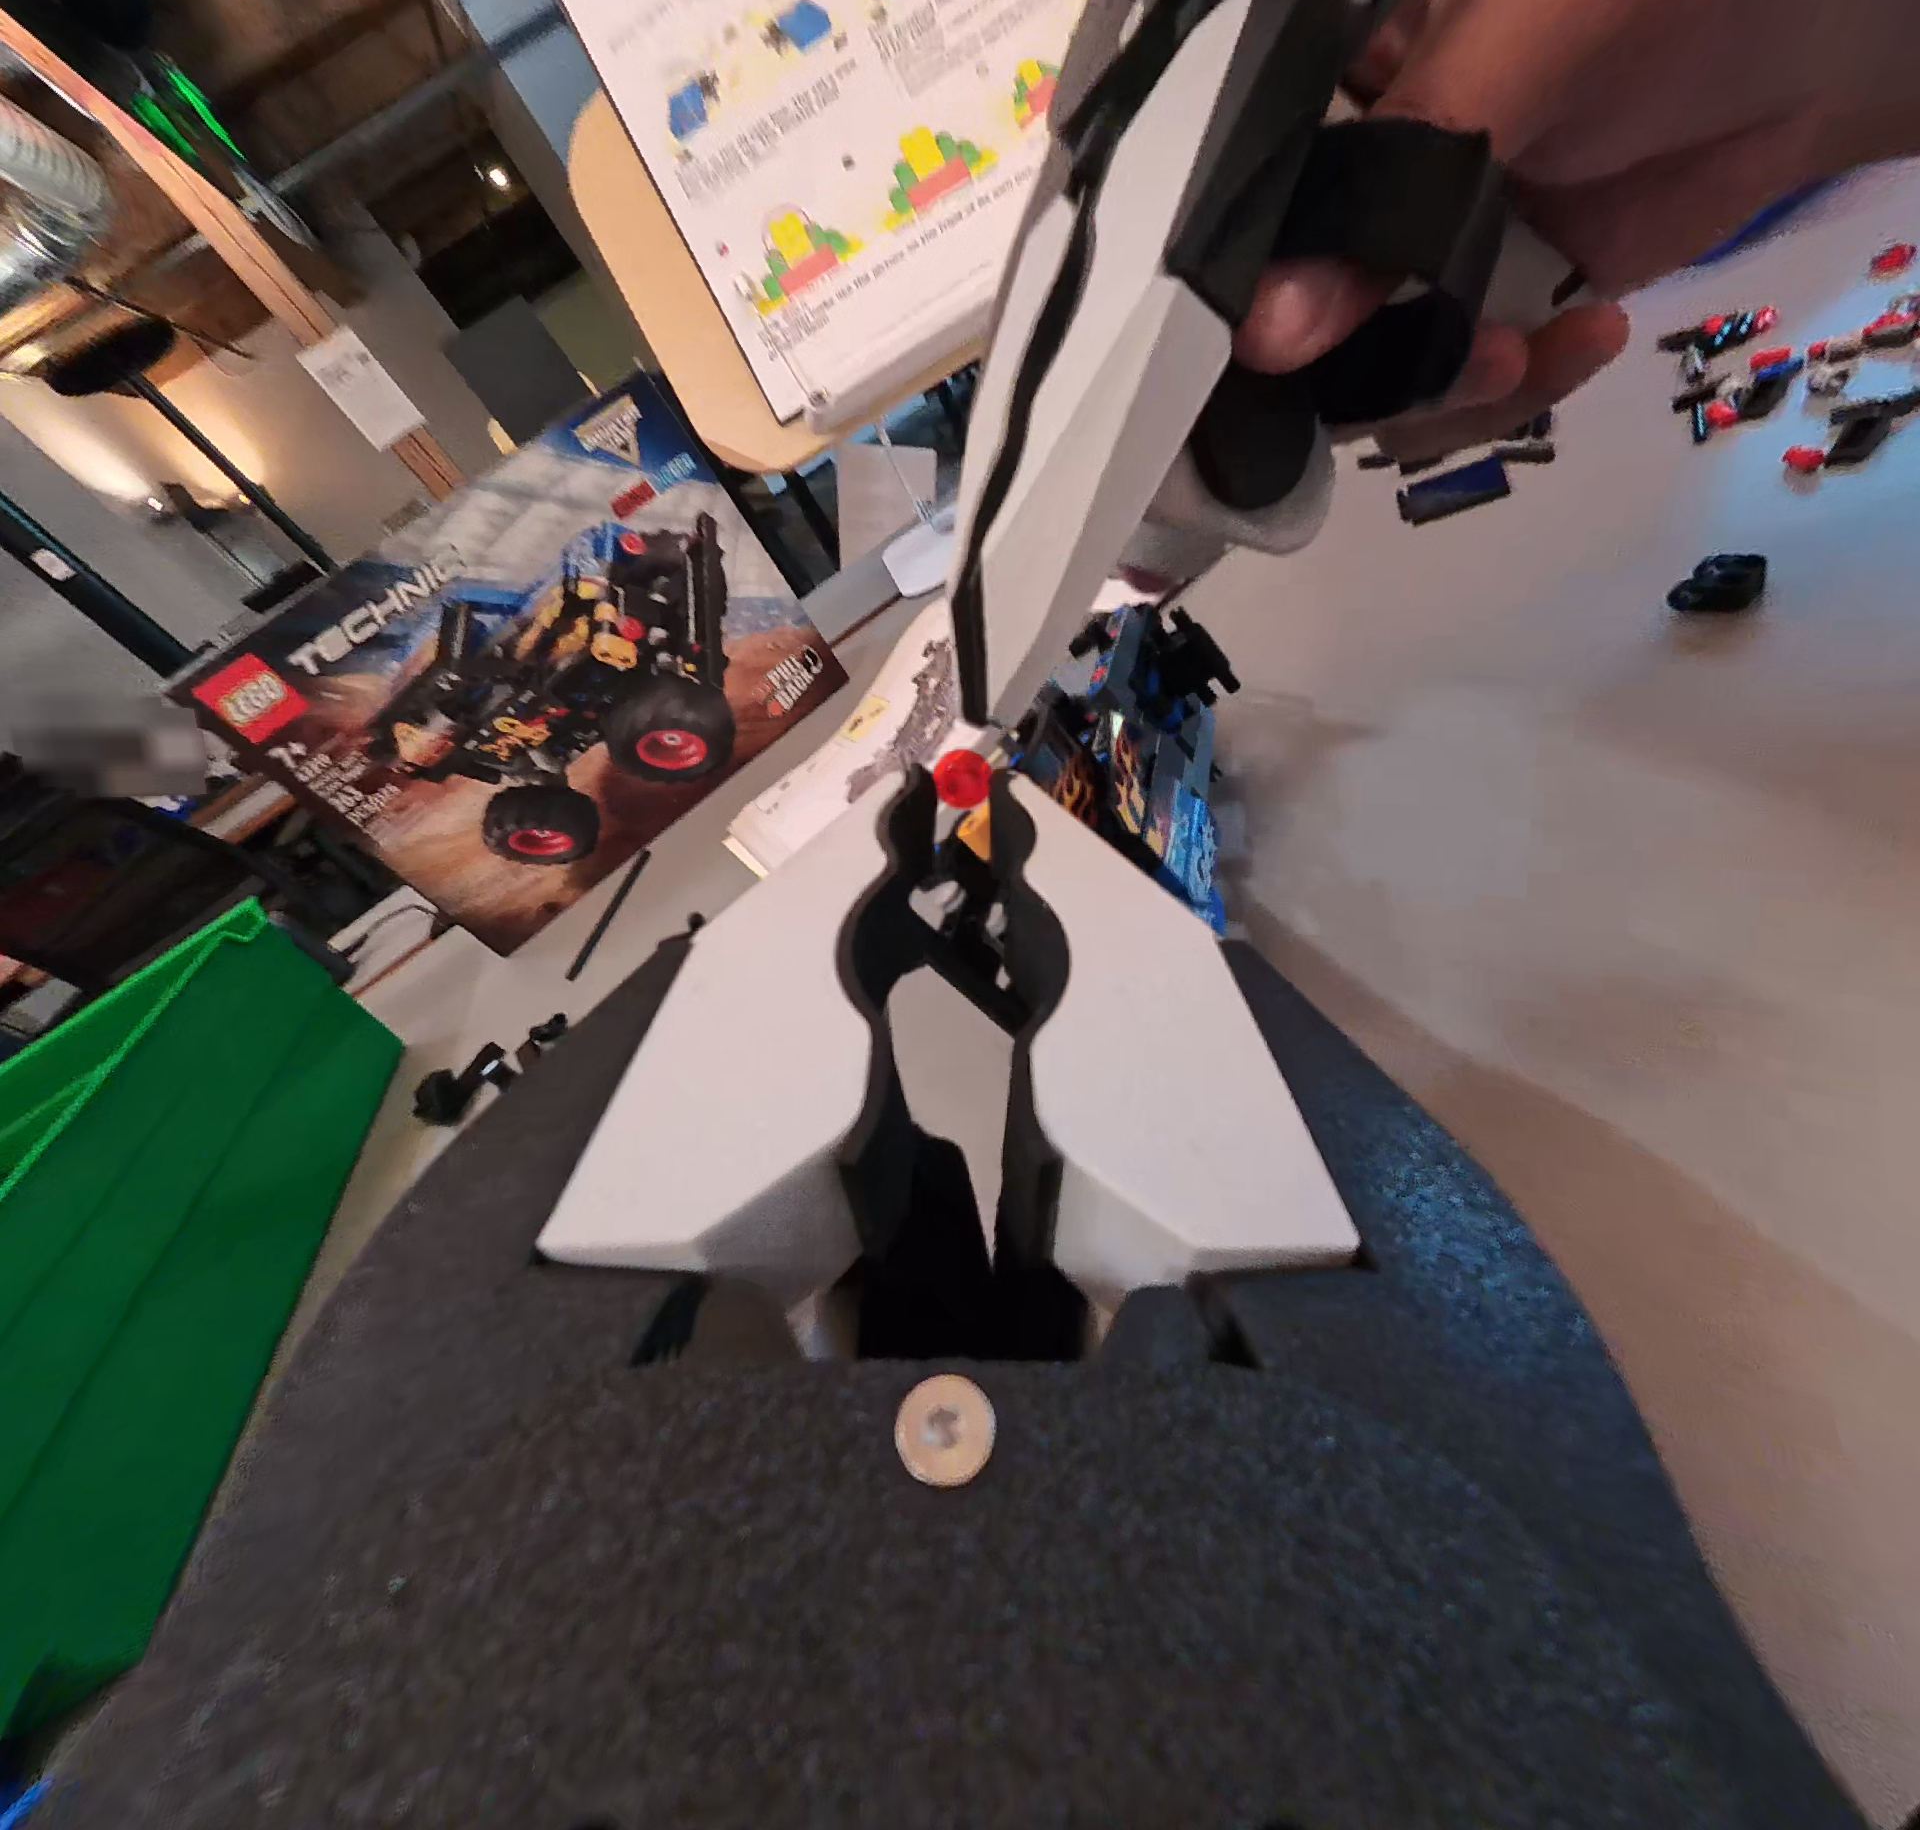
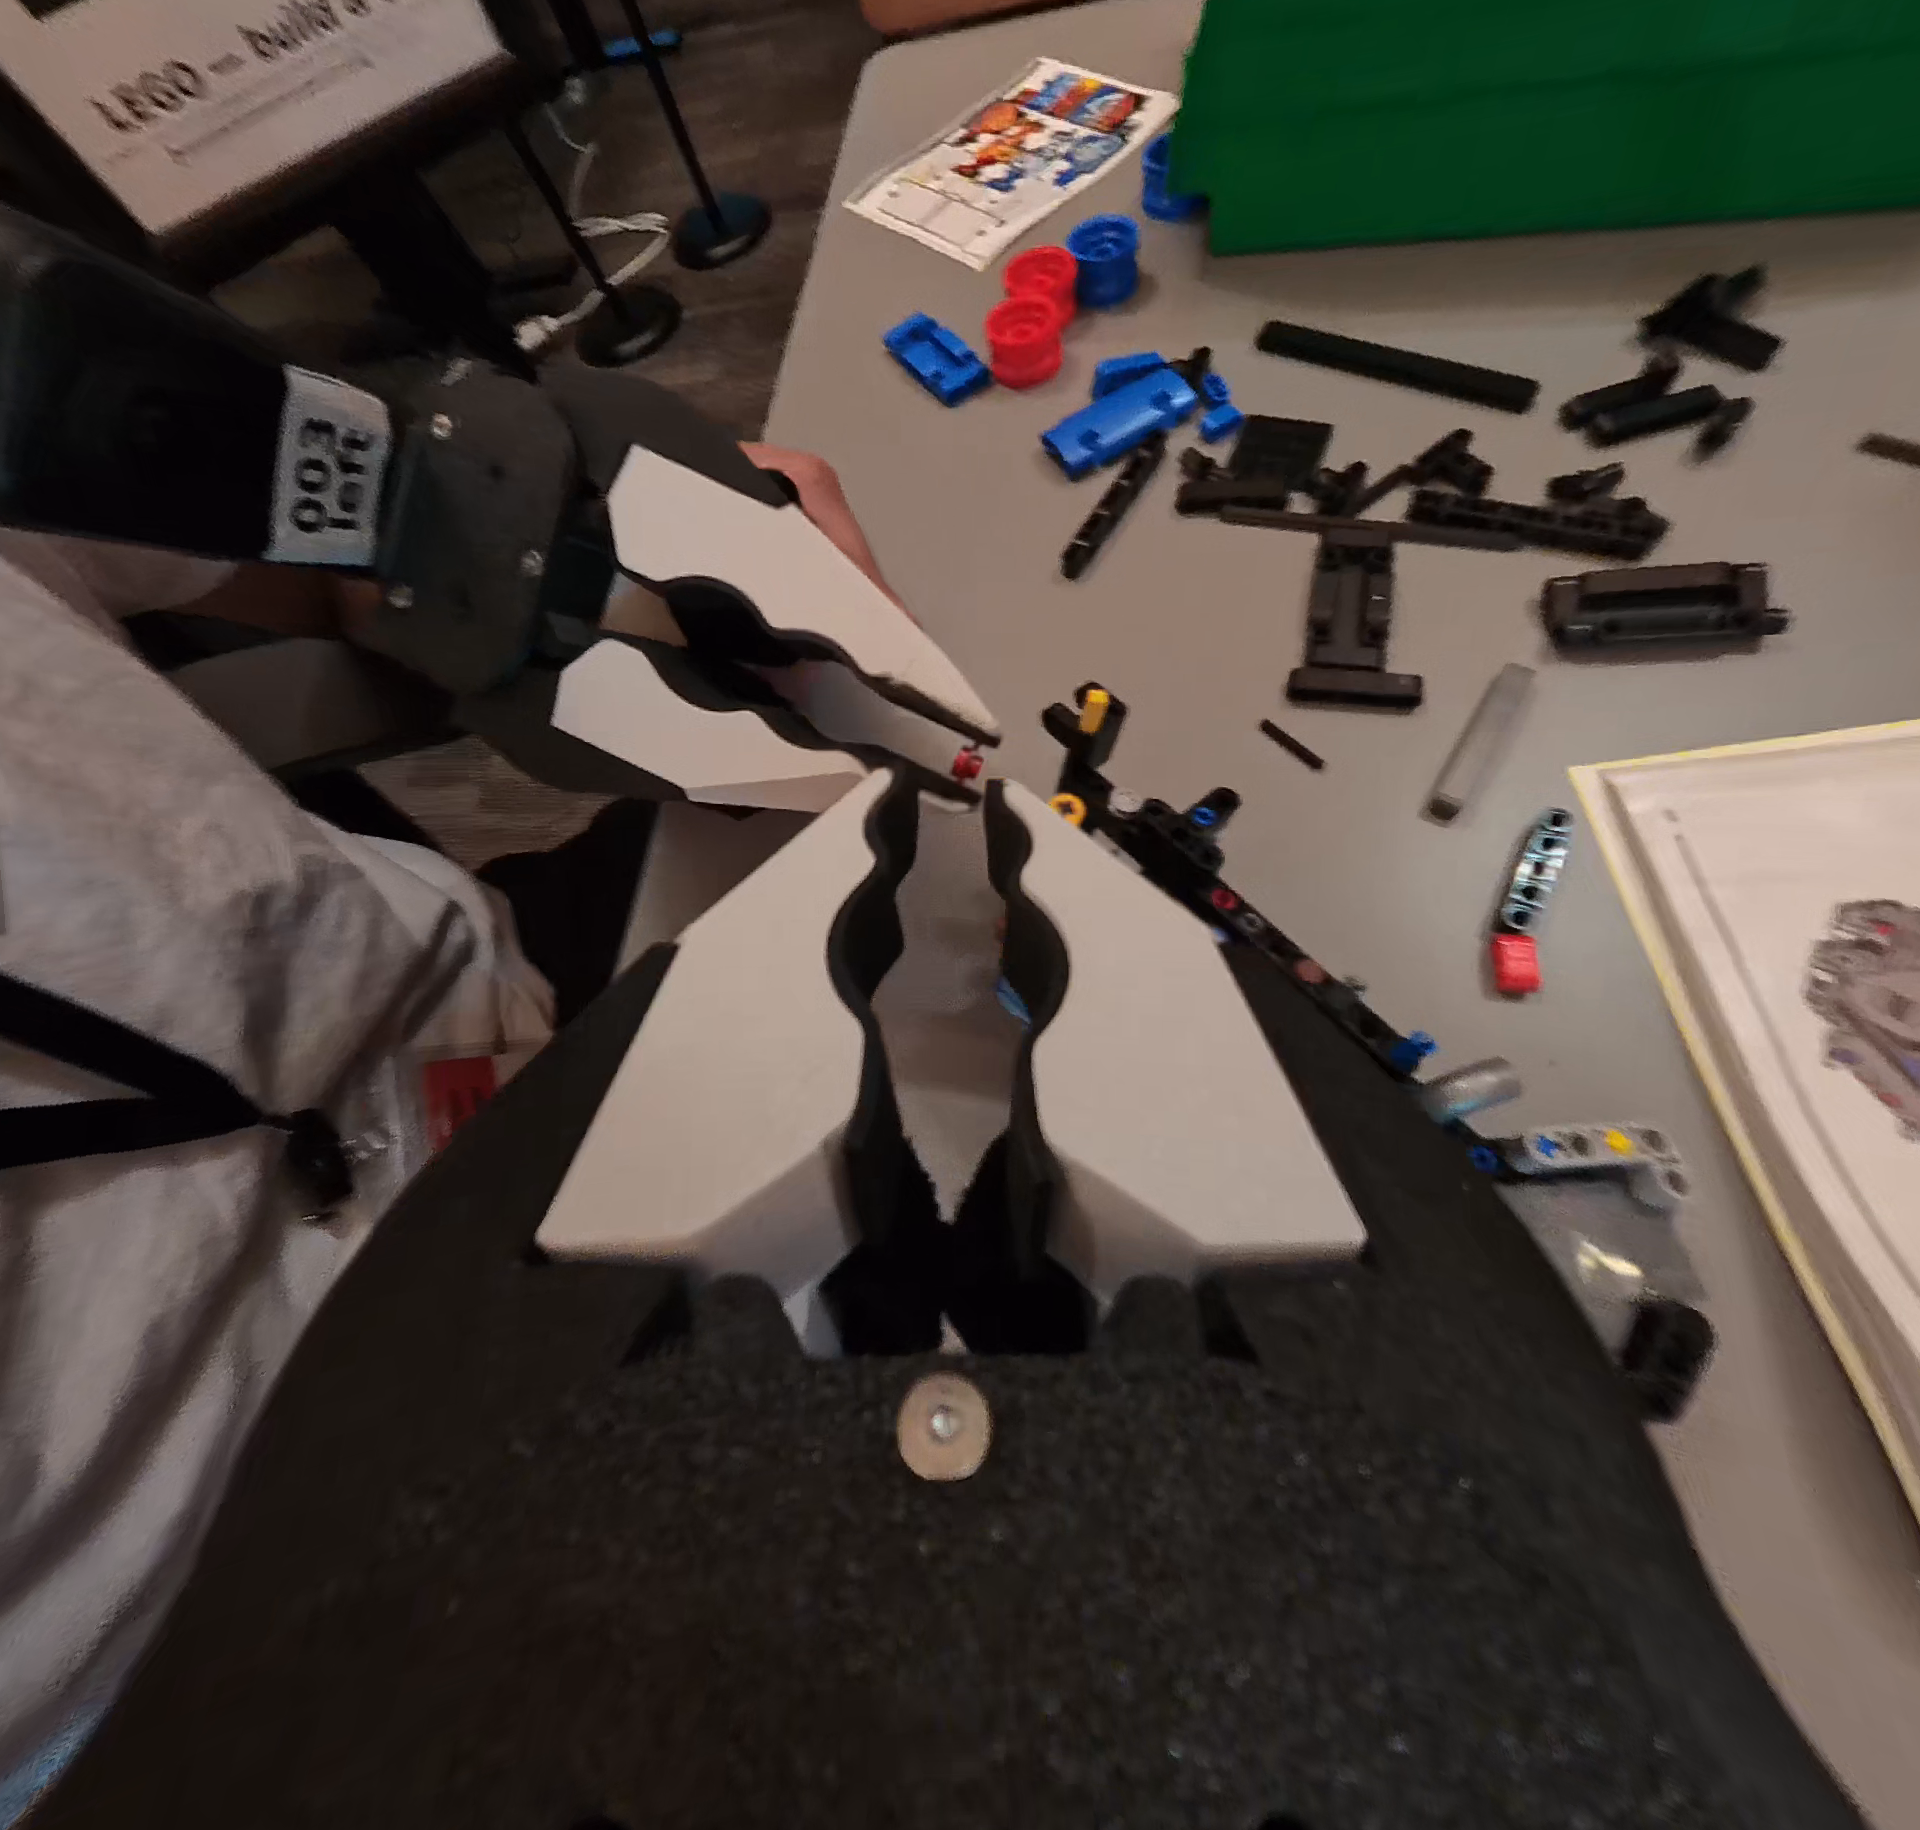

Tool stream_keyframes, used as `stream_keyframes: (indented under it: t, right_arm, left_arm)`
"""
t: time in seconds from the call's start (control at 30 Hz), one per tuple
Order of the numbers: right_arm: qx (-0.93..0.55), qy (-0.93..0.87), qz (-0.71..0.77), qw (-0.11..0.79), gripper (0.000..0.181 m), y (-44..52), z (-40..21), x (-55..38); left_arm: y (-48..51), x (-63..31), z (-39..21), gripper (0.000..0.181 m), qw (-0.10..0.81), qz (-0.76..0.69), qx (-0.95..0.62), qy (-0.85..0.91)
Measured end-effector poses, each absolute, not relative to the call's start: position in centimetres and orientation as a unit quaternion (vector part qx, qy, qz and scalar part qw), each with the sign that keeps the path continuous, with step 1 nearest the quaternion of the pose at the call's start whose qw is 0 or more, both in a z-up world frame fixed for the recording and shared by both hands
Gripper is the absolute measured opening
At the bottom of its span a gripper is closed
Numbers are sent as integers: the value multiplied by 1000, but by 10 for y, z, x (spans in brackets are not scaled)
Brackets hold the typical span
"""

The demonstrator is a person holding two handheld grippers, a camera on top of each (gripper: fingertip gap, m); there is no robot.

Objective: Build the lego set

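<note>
Both my grippers meet mid-frame: left gripper (image 1: 961, 793) fingers clamp a red pin (image 1: 960, 778); right gripper (image 2: 940, 788) fingers stand parted, empty.

A printed box (image 1: 499, 731) stands left of the fingers, with a red logo patch, a white brand line and small print. Above the fingers, a white poster (image 1: 831, 118) carries blurred lines of print. In the right wrist view, a white label (image 2: 330, 466) with black characters sits on the left gripper (image 2: 971, 754), left of the fingers; farther up-left, a white signboard (image 2: 260, 66) bears black lettering.
</note>
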State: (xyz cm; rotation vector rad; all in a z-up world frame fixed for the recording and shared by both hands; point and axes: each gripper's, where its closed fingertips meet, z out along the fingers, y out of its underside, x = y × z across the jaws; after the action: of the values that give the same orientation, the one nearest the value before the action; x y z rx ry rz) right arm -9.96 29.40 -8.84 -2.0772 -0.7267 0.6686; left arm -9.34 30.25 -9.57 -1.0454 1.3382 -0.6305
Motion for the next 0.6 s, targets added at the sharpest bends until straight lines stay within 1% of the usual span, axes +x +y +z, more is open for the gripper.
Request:
stream_keyframes:
  t: [0.1, 0.37, 0.43, 0.5, 0.6]
  right_arm:
    - [-814, -277, 311, 404, 12, 292, -85, -107]
    - [-809, -297, 282, 421, 9, 292, -86, -111]
    - [-806, -288, 298, 424, 4, 292, -83, -110]
    - [-797, -259, 355, 415, 8, 292, -76, -109]
    - [-757, -219, 502, 355, 19, 280, -63, -116]
  left_arm:
    - [300, -95, -90, 8, 628, -271, -444, 579]
    - [299, -97, -92, 8, 625, -267, -444, 584]
    - [297, -98, -88, 8, 634, -269, -435, 580]
    - [294, -101, -78, 8, 656, -274, -412, 570]
    - [281, -109, -61, 8, 683, -304, -365, 556]
